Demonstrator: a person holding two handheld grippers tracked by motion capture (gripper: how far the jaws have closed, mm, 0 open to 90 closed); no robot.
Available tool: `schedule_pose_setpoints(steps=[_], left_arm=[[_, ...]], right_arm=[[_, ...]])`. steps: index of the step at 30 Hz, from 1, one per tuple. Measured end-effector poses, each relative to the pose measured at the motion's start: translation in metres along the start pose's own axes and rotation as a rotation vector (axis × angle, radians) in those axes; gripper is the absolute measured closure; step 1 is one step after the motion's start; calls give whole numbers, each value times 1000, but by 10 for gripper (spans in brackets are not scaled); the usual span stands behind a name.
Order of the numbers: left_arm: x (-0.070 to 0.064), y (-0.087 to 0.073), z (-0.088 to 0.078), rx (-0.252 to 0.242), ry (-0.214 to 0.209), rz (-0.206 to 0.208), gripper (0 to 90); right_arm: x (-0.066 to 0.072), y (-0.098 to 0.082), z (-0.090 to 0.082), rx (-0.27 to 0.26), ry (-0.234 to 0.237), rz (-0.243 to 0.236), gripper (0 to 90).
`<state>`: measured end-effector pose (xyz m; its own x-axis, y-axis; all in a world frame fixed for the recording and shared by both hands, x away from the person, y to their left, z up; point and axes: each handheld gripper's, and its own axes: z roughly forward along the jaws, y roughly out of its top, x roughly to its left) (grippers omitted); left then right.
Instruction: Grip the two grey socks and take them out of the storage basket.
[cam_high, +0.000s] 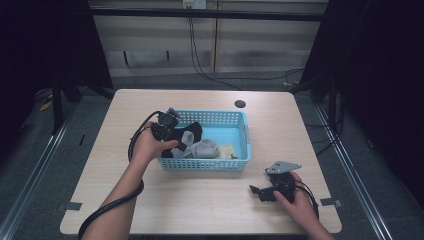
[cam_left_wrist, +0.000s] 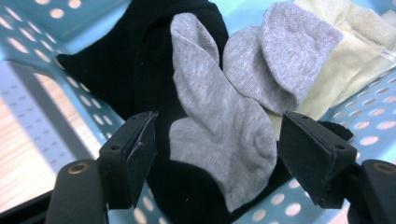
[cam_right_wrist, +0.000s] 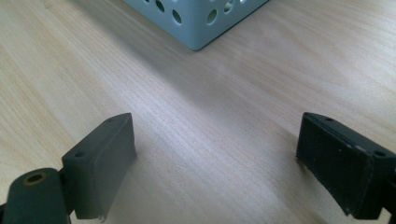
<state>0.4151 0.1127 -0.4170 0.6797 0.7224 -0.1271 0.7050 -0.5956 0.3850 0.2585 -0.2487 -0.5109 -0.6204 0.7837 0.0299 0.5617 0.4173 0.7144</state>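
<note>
Over the blue basket, the left gripper spreads its jaws around a grey sock; lower squarely before pinching. Right gripper rests apart-jawed above the table.

A light-blue perforated plastic basket sits on the pale wooden counter. Inside lie a crumpled black sock, a folded grey knit sock across it, and a cream sock beside them.
</note>
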Motion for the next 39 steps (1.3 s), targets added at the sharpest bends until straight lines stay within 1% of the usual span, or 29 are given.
schedule_pose_setpoints(steps=[2,3,7,8,9,10,11,12,14,15,17,18,21,22,23,24,25,26,27,30,33,35,39], left_arm=[[0,1,4,6,7,1,287],[0,1,6,6,7,-6,303],[1,2,13,5,11,-9,329],[1,2,15,-1,11,-11,340],[2,2,16,11,13,0,348],[2,2,19,9,15,-10,350],[2,1,21,8,16,-10,357],[3,1,25,23,12,-6,367],[2,0,27,16,11,-6,384],[2,0,29,29,11,-7,437],[3,0,30,30,12,-12,452],[4,-1,31,43,7,-12,474],[6,-2,35,65,-5,-18,567],[5,-3,35,68,-5,-29,599],[6,-2,35,81,-13,-30,657],[6,-2,35,76,-14,-36,705],[6,-1,33,80,-10,-45,787],[6,-1,33,80,-10,-45,815],[6,0,31,83,-14,-47,815],[6,3,25,82,-8,-44,837],[5,5,16,46,-5,-57,840],[5,6,11,39,-5,-52,841],[4,9,3,41,-19,-54,841]], right_arm=[[0,0,0,-2,0,-3,110],[0,0,0,0,0,1,110],[0,0,0,-1,-2,-2,110],[0,0,0,-1,-2,-2,110],[0,0,0,1,-2,0,110],[0,0,0,-1,0,-2,110],[0,0,0,0,-2,-1,110],[0,0,0,0,0,1,110],[0,0,0,-1,0,-2,110],[0,0,0,-1,0,-2,110],[0,0,0,-1,0,-2,110],[0,0,0,-2,-1,-3,110],[0,0,0,-4,1,-6,110],[0,0,0,-5,1,-7,110],[0,0,0,-4,0,-6,110],[0,0,0,-5,1,-7,110],[0,0,0,-3,1,-5,110],[0,0,0,-3,1,-5,110],[0,0,0,-2,0,-3,110],[0,0,0,-3,1,-5,110],[0,0,0,0,-2,-1,110],[0,0,0,0,-2,0,110],[0,0,0,1,-3,0,110]])
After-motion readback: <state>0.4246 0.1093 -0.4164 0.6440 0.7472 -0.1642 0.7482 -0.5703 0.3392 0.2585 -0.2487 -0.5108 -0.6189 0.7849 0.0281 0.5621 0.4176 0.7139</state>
